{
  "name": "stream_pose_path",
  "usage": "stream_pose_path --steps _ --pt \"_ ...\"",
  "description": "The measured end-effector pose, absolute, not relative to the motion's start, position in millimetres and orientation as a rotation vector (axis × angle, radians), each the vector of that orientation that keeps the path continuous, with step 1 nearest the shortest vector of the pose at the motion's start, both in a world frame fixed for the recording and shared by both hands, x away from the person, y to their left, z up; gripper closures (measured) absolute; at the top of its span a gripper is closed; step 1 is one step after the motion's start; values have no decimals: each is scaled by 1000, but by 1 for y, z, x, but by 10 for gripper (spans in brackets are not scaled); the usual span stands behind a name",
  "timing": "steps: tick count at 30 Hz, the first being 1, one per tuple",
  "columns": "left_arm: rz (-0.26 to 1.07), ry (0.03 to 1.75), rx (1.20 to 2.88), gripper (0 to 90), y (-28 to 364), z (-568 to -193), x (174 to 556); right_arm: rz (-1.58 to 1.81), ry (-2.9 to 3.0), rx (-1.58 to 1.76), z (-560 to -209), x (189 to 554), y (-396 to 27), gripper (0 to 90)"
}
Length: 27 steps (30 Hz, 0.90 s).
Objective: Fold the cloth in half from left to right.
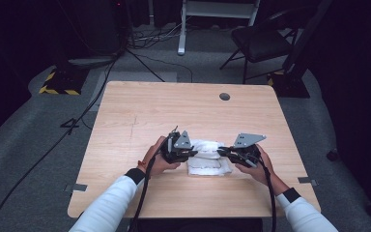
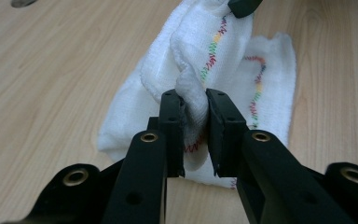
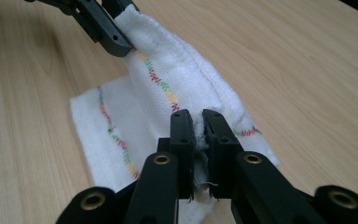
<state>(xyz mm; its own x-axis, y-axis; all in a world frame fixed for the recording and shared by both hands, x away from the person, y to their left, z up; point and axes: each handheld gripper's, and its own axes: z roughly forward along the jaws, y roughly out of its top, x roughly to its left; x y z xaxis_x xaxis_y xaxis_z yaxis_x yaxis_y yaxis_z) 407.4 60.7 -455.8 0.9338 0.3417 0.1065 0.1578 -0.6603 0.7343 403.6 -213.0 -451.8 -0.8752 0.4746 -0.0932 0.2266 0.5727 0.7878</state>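
A: How did the white cloth [image 2: 223, 60] look likely to handle?

B: Light and limp, I'd judge. It was a soft woven towel with coloured stitching along the hem, and it sagged and bunched wherever it wasn't held. Nothing fragile, and the weave looked unlikely to slip. An edge or corner seemed the sensible place to take it, since the middle would only bunch up.

A: Where was it?

B: Strung between the two tools, the rest lying in folds on the wooden table [image 1: 140, 106] under them. The left gripper [image 2: 196, 135] had a thick fold pinched between its jaws. The right gripper [image 3: 199, 144] had its jaws almost together on a thinner edge, with frayed threads showing in the gap.

A: What did each camera add?

B: The high view set both hands [image 1: 157, 162] side by side near the table's front edge, cloth between them, but hid the pinch. The left gripper view showed that bunched fold and the other tool's tip at the cloth's far end. The right gripper view showed the stitched hem running away from its jaws up to the left tool.
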Motion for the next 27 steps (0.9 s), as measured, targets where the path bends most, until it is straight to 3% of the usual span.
stream_pose_path --steps 11,22,27 --pt "302 327 2348 690 59 -462 392 1177 2549 596 -461 385 -224 783" --pt "253 309 2353 686 69 -464 371 1169 2564 598 -463 369 -233 727" --pt "236 300 2354 624 75 -462 356 1175 2546 593 -459 363 -236 687"
